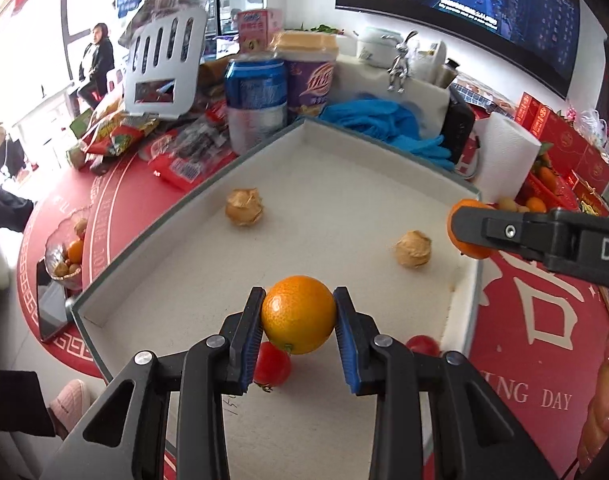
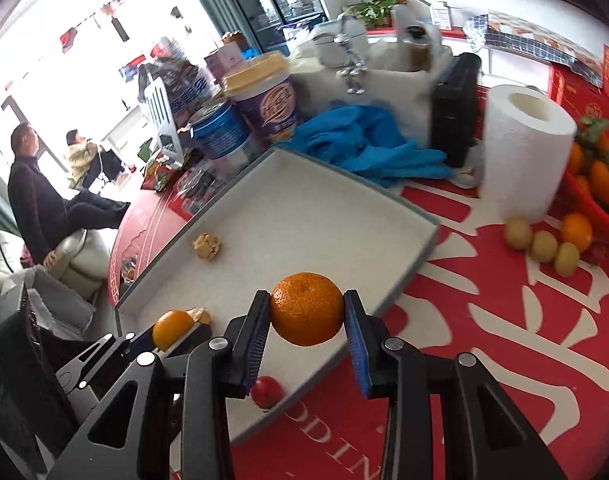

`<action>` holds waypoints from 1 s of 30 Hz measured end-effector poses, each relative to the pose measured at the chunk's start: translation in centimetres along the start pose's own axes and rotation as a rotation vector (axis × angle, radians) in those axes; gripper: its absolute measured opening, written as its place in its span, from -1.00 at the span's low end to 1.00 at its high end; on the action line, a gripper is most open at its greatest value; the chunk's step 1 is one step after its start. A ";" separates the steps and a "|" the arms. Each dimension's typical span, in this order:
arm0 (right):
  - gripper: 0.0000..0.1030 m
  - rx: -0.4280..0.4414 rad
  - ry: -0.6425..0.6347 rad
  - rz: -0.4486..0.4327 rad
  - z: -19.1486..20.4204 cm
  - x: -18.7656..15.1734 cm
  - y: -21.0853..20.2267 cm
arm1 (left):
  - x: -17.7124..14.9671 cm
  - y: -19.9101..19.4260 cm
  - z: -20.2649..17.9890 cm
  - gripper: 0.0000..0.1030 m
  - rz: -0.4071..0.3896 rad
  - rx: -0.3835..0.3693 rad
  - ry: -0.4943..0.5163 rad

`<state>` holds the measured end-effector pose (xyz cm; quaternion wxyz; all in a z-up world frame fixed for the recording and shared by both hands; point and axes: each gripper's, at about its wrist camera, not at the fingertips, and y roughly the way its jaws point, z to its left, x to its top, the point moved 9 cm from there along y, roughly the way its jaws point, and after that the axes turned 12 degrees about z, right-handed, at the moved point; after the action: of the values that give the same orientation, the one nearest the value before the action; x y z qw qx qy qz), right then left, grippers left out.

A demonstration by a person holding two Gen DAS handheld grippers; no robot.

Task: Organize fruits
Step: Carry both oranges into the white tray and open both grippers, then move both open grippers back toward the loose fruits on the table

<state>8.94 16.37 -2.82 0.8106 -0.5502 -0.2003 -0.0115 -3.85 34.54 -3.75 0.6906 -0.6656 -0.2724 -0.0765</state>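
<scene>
Over tray [image 1: 208, 216] near side, orange [image 1: 299, 314] is clamped in left gripper [image 1: 299, 320]; tangerine [image 2: 306, 309] is clamped in right gripper [image 2: 307, 316] above right rim. Both to be lowered w/o hitting tomatoes [image 1: 271, 364], then released.

Bright daylight, blown-out windows [image 1: 32, 40] at left, heavy fisheye bending, dark corners, background perhaps slightly motion-blurred.

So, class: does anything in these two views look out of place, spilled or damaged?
Nothing looks spilled or damaged. Each gripper holds an orange intact over the tray. The one stray group is the three yellow-green fruits loose on the red tablecloth, outside any container.
</scene>
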 end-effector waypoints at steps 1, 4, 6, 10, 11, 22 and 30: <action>-0.26 -0.002 -0.004 0.006 0.2 0.1 0.3 | 0.0 0.0 0.1 -0.28 -0.012 0.014 0.004; -0.26 0.010 -0.004 0.025 0.6 0.1 1.2 | 0.0 0.0 0.1 -0.28 -0.017 0.005 0.005; -0.26 0.015 0.000 0.036 0.7 0.2 1.7 | 0.1 0.0 0.2 -0.28 -0.018 0.007 0.003; -0.26 0.002 -0.005 0.043 0.8 0.4 2.1 | 0.2 -0.1 0.1 -0.27 -0.026 0.007 0.005; -0.25 0.000 -0.010 0.043 0.8 0.4 2.1 | 0.3 -0.2 0.1 -0.24 -0.031 0.007 0.007; 0.62 -0.086 0.004 -0.049 -1.4 0.7 -1.5 | 0.3 -0.6 -0.7 0.41 -0.063 0.026 0.009; 0.62 -0.264 0.158 -0.056 -12.0 -3.9 -3.4 | 0.7 -3.8 -3.2 0.51 -0.118 -0.021 0.067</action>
<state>8.26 3.50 -4.87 0.7437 -0.6436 -0.1479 -0.1034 -4.19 31.26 0.03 0.6866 -0.6526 -0.2871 -0.1423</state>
